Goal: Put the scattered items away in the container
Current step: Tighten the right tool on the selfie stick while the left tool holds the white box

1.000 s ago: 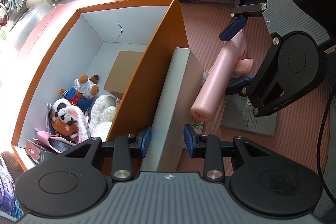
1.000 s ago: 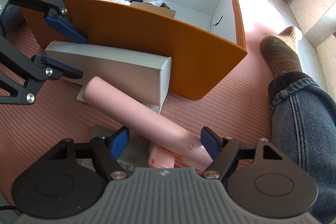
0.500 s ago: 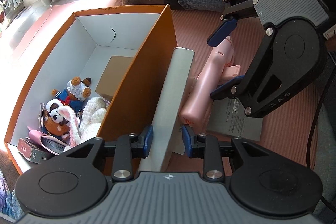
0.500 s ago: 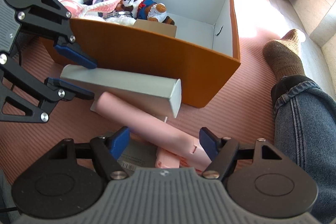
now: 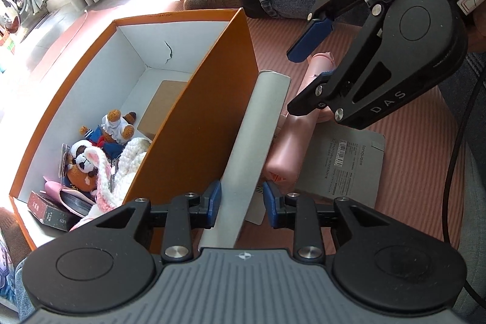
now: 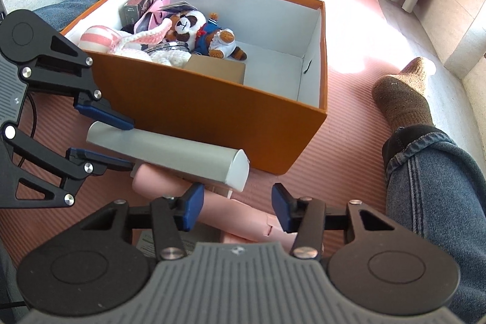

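Task thing: long grey box (image 5: 258,141), lying on the pink floor mat (image 5: 425,157) just beside the near outer wall of the orange container (image 6: 212,111), its long axis parallel to that wall.
Left gripper (image 5: 241,202): fingers straddle one end of the grey box; the left pad looks to touch it, a small gap shows at the right pad, so not fully clenched, and whether it truly grips I cannot tell.
Right gripper (image 6: 235,211): fingers spread wide and released, hovering over the pink hair dryer (image 6: 237,217), holding nothing.
Key relation: the grey box runs straight ahead from the left fingers, along their line of sight; the container opening lies to the left of it, over the orange wall. The left gripper is plainly the nearer one to this box.
Hair dryer: on the mat, partly under the far end of the grey box, resting on a grey notebook (image 5: 349,160).
Container contents: plush toys including a panda-faced one (image 6: 188,23), white and pink knitwear (image 6: 127,41), a dark small box (image 6: 136,8), a brown cardboard box (image 6: 215,69); the far-right part of its floor is bare.
Judgement: next comes clamping and lifting the grey box over the wall; its length may catch on the rim.
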A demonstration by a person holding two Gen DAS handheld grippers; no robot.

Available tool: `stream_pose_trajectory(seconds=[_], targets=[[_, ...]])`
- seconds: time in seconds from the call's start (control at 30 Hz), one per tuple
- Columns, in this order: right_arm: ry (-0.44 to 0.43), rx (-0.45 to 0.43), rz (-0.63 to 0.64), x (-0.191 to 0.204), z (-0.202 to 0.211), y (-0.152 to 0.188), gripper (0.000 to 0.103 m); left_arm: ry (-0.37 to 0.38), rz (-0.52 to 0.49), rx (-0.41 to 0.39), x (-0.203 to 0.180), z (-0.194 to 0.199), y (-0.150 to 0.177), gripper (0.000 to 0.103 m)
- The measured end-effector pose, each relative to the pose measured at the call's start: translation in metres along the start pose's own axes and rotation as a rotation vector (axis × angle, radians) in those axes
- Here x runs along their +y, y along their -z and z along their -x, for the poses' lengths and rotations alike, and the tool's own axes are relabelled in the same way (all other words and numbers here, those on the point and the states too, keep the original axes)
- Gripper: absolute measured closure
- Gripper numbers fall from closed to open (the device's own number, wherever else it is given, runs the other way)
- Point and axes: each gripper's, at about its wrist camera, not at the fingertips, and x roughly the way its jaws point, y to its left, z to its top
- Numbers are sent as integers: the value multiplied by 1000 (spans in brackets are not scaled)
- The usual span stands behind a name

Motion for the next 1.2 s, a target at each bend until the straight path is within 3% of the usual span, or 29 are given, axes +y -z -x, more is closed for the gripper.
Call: stream_pose_trajectory(seconds=[0.77, 0.97, 1.2], targets=[[-12, -3, 25, 7, -3, 3, 52, 18, -168, 70, -3, -10, -12, 69], [-27, -6, 32, 9, -3, 3, 56, 66, -191, 74, -4, -10, -14, 69], [-27, -8, 29, 9, -4, 3, 57, 26, -166, 79, -7, -22, -17, 68]])
